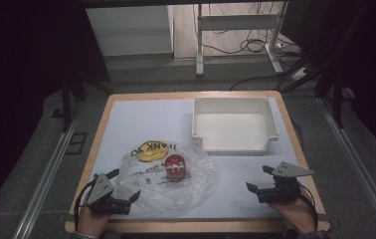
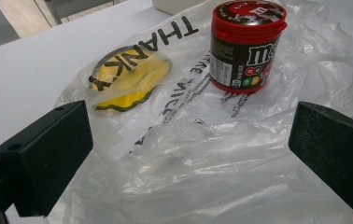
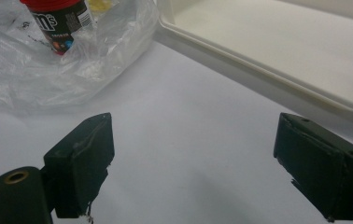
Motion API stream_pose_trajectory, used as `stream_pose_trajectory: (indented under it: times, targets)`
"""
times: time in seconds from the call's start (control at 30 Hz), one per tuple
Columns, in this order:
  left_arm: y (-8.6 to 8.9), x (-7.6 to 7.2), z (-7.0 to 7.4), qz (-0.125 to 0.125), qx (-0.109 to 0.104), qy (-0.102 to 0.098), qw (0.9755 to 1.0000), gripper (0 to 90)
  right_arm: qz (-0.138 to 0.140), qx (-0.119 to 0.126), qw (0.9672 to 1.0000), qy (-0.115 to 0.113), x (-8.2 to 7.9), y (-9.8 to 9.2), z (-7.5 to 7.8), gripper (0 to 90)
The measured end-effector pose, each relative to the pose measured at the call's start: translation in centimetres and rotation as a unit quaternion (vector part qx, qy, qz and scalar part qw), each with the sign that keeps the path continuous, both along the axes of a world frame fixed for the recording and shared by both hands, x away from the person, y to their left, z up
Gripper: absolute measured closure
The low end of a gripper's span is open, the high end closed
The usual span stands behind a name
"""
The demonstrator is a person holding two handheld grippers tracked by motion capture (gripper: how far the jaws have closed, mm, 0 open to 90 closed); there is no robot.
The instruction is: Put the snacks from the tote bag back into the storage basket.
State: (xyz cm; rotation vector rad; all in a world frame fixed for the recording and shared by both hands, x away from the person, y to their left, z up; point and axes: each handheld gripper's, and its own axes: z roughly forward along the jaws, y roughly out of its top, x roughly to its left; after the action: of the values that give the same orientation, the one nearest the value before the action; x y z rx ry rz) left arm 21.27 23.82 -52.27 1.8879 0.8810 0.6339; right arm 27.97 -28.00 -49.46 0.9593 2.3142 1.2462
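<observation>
- Left gripper (image 1: 115, 195) & right gripper (image 1: 259, 179): jaws wide apart, nothing held.
- Bag (image 2: 202, 154) edge to be pinched at left gripper's 12 o'clock; candy jar (image 2: 245, 44) to be kept upright.

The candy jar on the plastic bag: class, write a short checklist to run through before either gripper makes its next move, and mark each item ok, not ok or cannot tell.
1. candy jar stands upright on the plastic bag: ok.
2. Jar's red lid is on: ok.
3. left gripper jaws open, nothing between the pads but loose bag below: ok.
4. right gripper jaws open and empty: ok.
5. white bin has free space inside: ok.
6. Which way the bag's mouth faces: cannot tell.
</observation>
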Motion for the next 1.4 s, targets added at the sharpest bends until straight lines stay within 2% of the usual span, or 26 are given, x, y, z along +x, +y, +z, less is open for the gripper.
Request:
stream_pose_trajectory:
  times: [0.1,0.2,0.93,1.4]
  targets:
    - [0.0,0.0,0.0,0.0,0.0,-0.001,1.0,0.0,0.004,-0.011,0.9999,-0.008,-0.1,0.2,0.0,12.8]
    - [0.0,0.0,0.0,-0.001,-0.001,-0.001,1.0,0.0,0.005,-0.021,0.9998,-0.001,0.0,0.4,-0.1,13.5]
    - [-0.1,0.0,0.0,-0.004,0.002,0.0,1.0,0.0,0.009,-0.03,0.9995,-0.003,-0.1,0.8,-0.3,12.7]
    - [-0.1,0.0,0.0,-0.003,0.005,0.001,1.0,0.0,0.027,-0.053,0.998,-0.021,-0.5,1.8,-0.1,13.0]
